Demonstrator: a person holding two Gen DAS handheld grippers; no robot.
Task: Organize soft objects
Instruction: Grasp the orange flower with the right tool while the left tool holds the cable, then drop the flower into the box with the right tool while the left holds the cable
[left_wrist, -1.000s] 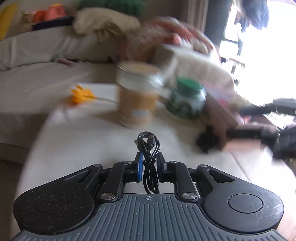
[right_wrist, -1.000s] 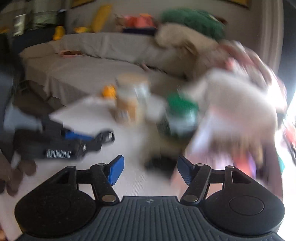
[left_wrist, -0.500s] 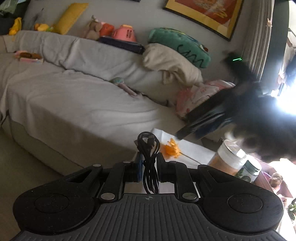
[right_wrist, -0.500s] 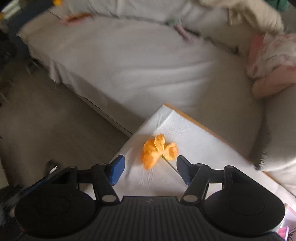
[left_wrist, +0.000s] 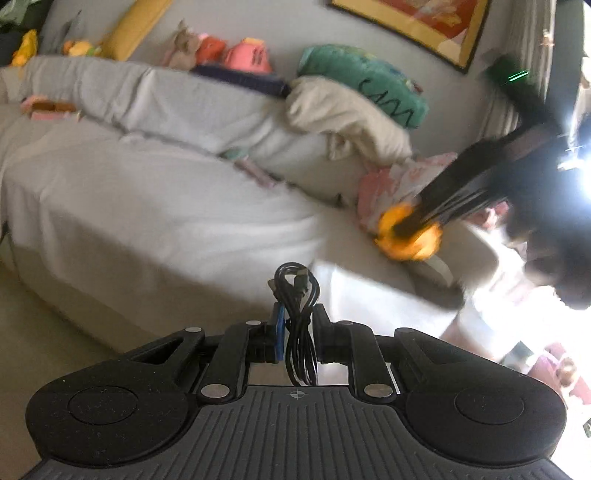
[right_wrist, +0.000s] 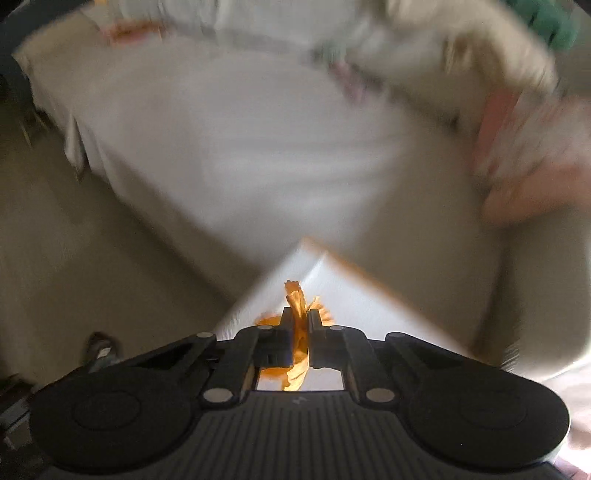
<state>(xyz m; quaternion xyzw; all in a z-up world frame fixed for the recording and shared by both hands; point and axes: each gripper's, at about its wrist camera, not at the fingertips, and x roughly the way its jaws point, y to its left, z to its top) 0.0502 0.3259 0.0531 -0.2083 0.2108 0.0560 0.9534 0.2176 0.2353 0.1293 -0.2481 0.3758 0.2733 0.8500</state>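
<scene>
My left gripper (left_wrist: 297, 317) is shut on a coiled black cable (left_wrist: 297, 295) and holds it up over the floor by the sofa. My right gripper (right_wrist: 298, 317) is shut on an orange fabric flower (right_wrist: 297, 306), above the corner of the white-covered table (right_wrist: 351, 295). In the left wrist view the right gripper (left_wrist: 406, 229) is a dark blur at the right with the orange flower (left_wrist: 410, 240) at its tip, lifted above the table (left_wrist: 369, 299).
A grey-covered sofa (left_wrist: 147, 192) fills the middle. On it lie a beige blanket (left_wrist: 343, 114), a green cushion (left_wrist: 365, 85), a pink pillow (left_wrist: 399, 181) and several plush toys (left_wrist: 229, 55). A yellow cushion (left_wrist: 136, 26) stands at the back.
My right gripper has shut on the orange flower and lifted it off the table. My left gripper, still holding the cable, has swung away from the jars toward the sofa.
</scene>
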